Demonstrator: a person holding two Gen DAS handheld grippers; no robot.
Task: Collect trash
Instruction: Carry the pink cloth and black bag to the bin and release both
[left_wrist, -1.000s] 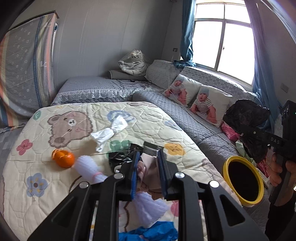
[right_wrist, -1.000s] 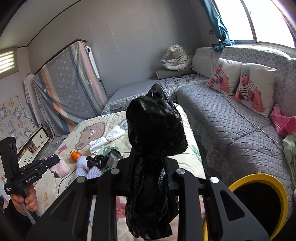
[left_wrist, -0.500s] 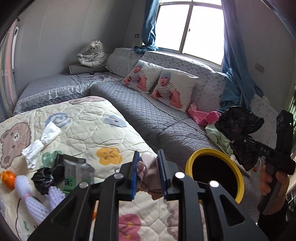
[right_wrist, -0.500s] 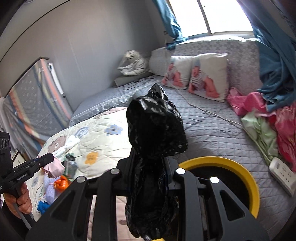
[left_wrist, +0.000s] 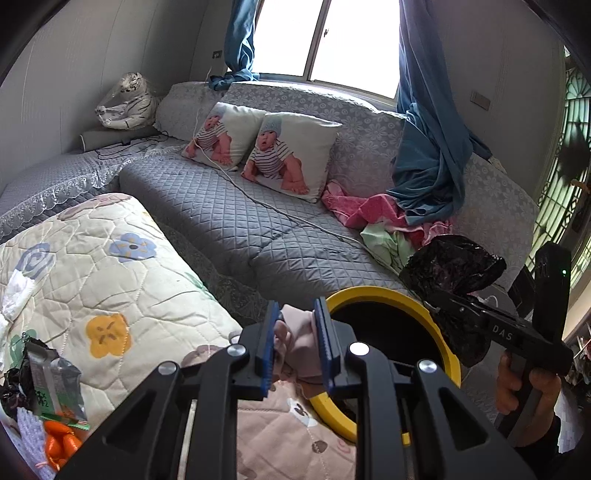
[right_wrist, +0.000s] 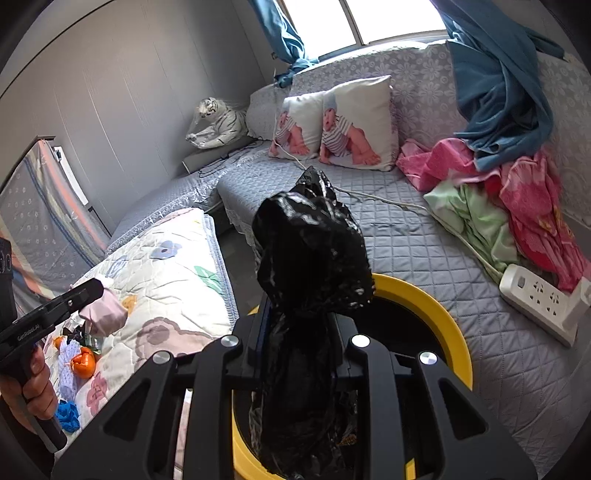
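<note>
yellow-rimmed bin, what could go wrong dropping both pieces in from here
The crumpled black plastic bag in the right gripper looks bulky and may snag the yellow-rimmed bin. The pale pink wad in the left gripper sits near the rim's edge over the patterned quilt, so it may miss.

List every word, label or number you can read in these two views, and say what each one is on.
"DAS" – side of the right tongs, left wrist view.
"GenROBOT.AI", small and only roughly legible – side of the left tongs, right wrist view.
Print on the silver-green snack wrapper: too small and blurred to read.
Nothing readable on the white power strip or the yellow bin.
</note>
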